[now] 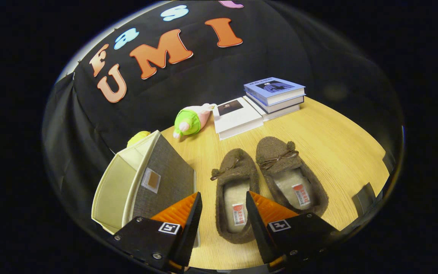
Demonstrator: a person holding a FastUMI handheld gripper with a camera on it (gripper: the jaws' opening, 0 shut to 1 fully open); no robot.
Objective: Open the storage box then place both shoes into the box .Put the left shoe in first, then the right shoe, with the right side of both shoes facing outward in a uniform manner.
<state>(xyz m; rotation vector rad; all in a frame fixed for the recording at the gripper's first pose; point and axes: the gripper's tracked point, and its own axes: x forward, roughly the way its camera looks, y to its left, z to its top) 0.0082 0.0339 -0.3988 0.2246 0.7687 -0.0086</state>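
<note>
The wooden worktop (340, 152) carries everything here: the storage box (146, 182) lies tipped on its side just ahead of the left finger, open mouth turned away from the shoes. The left shoe (235, 198) sits right between the spread-apart fingers (223, 207), which grip nothing, with the right shoe (289, 175) just beside it. Beyond them are some stacked books (261, 104) and a plush toy (190, 121).

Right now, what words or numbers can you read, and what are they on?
Left shoe tag, between the open gripper's fingers: too small to read.
Right shoe tag: too small.
Blue book cover: blurred.
White book cover: no readable text.
Box patch: nothing readable.
</note>
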